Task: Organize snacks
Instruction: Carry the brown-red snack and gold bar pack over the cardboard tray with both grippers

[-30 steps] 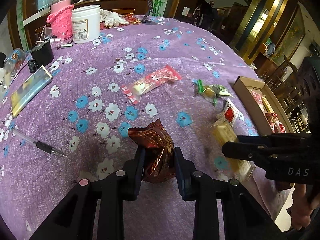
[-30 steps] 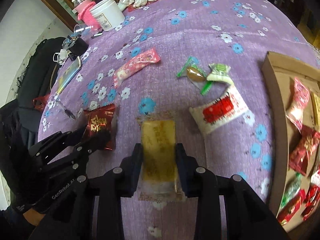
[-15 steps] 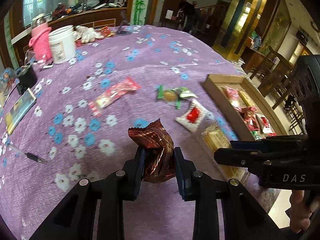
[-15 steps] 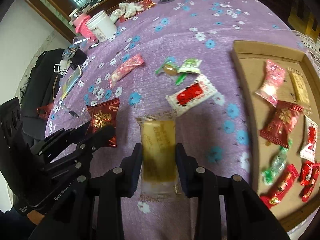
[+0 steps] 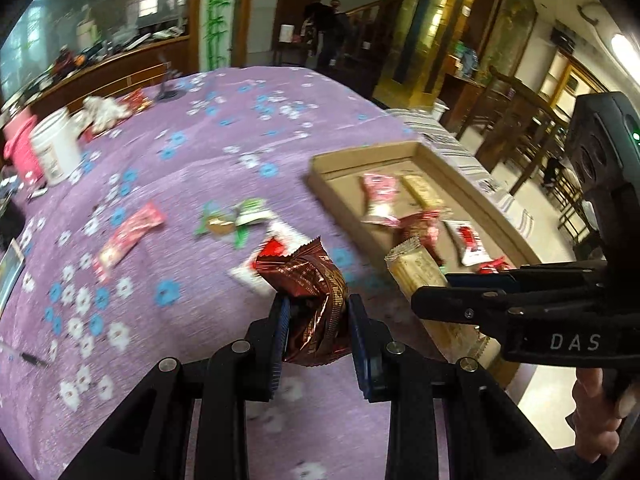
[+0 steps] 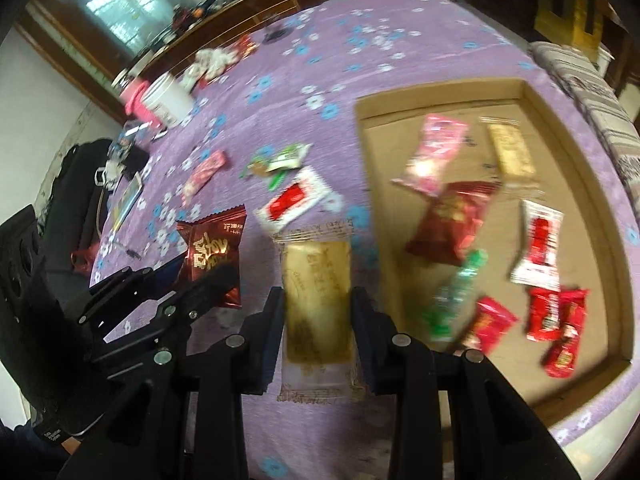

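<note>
Seemingly, blur obscures tray (image 6: 612,248) snacks' (image 6: 448,224) labels

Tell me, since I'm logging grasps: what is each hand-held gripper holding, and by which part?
Left hand-held gripper: crinkled dark-red foil snack packet, pinched across its lower half. Right hand-held gripper: clear-wrapped golden rectangular cake bar, gripped by its long sides.

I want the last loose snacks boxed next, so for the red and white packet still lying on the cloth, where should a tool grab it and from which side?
Grip the red and white packet across its narrow width at the red middle, coming straight down from above. It lies flat on the purple tablecloth, so only the top is reachable. It is long with thin sealed ends, so the short sides suit the pads. Approach clear of the green wrapped candies beside it.
</note>
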Demonstrator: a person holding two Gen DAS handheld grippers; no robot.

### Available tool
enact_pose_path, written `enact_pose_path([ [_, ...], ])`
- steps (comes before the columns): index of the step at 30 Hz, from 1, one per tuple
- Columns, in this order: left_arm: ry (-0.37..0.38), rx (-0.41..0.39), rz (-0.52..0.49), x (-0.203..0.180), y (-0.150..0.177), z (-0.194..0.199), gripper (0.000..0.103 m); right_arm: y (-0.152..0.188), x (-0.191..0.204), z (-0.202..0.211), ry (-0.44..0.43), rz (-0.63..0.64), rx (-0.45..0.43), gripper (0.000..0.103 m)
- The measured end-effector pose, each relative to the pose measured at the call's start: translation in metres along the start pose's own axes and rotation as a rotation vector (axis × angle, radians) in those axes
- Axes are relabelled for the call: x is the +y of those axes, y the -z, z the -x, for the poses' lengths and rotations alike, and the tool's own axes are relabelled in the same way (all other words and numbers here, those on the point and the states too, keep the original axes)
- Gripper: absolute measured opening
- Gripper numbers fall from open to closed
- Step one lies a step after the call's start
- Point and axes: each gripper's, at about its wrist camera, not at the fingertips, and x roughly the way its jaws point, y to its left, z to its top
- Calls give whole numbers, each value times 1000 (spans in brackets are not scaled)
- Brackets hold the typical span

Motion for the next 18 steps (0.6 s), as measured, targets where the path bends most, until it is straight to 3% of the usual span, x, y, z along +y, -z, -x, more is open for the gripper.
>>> enact_pose_path([
  [18,100,70,-167,-100,-19,-44,29,4,-110,33,69,-181,-45,32],
])
